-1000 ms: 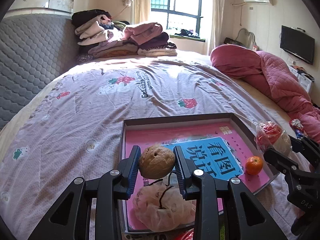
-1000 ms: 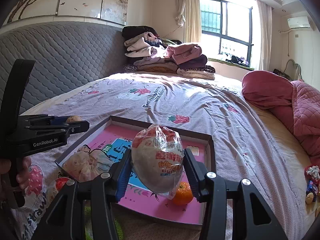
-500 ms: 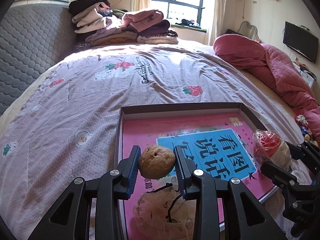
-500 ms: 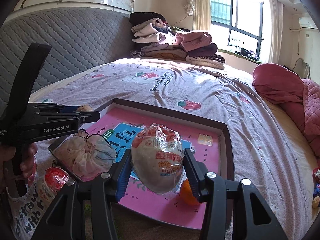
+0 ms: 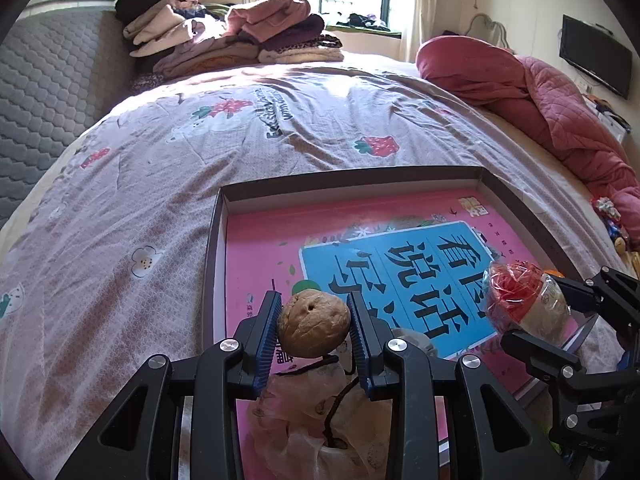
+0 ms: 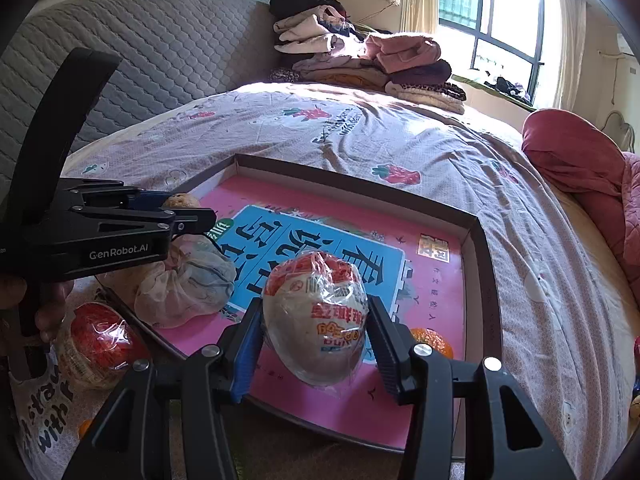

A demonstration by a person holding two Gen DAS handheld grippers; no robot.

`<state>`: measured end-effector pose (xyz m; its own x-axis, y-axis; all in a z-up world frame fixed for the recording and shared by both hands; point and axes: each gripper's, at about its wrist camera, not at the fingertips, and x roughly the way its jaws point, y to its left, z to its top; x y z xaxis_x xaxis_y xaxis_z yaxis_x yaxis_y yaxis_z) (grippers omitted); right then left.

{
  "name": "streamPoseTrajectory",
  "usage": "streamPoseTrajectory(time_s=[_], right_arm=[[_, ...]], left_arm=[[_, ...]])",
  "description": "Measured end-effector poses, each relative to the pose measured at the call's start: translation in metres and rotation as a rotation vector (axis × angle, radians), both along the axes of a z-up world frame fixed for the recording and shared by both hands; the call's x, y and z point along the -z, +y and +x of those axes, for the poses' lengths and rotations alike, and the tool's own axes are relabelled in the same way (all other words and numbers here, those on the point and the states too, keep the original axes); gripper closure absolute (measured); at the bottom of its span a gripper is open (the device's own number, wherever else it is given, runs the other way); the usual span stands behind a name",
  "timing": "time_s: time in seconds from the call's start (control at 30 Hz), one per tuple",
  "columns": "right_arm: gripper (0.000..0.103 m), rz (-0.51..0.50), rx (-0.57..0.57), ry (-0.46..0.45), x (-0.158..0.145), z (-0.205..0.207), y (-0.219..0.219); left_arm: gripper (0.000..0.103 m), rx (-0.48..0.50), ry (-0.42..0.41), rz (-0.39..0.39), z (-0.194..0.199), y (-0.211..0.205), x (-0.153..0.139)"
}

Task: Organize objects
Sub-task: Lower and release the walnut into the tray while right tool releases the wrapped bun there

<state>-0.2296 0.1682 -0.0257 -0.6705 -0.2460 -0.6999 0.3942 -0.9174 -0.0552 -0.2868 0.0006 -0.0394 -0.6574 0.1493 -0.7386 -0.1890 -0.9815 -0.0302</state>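
My left gripper (image 5: pixel 314 322) is shut on a brown walnut (image 5: pixel 312 330), low over the near left part of a shallow box tray (image 5: pixel 352 186) with a pink and blue printed bottom. A pale drawstring pouch (image 5: pixel 320 412) lies in the tray just under it. My right gripper (image 6: pixel 316 308) is shut on a plastic-wrapped round bun (image 6: pixel 316 324) with red print, above the tray's (image 6: pixel 360 188) near side. An orange (image 6: pixel 432 340) sits in the tray beside the right finger. In the right wrist view the left gripper (image 6: pixel 188 210) with the walnut (image 6: pixel 182 200) shows at the left.
A second wrapped bun (image 6: pixel 96 344) lies on the bed outside the tray, near a hand. Folded clothes (image 5: pixel 240 36) are stacked at the far end by the grey headboard (image 6: pixel 140 60). A pink quilt (image 5: pixel 540 92) is bunched at the right, with small sweets (image 5: pixel 608 216) beside it.
Both grippers have come down toward the tray and tipped further downward, each keeping its hold. The tray fills more of both views, and the orange is now hidden in the left view.
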Motion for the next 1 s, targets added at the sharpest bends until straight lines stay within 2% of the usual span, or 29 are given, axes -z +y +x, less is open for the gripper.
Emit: streamPoseTrajectory(time_s=[0.6, 1.0], right_arm=[[0.052, 0.040, 0.012, -0.019, 0.007, -0.002, -0.003], [0.052, 0.035, 0.017, -0.021, 0.006, -0.001, -0.002]], left_arm=[[0.069, 0.033, -0.103, 0.008, -0.007, 0.001, 0.017], [0.067, 0.016, -0.119, 0.020, -0.007, -0.004, 0.014]])
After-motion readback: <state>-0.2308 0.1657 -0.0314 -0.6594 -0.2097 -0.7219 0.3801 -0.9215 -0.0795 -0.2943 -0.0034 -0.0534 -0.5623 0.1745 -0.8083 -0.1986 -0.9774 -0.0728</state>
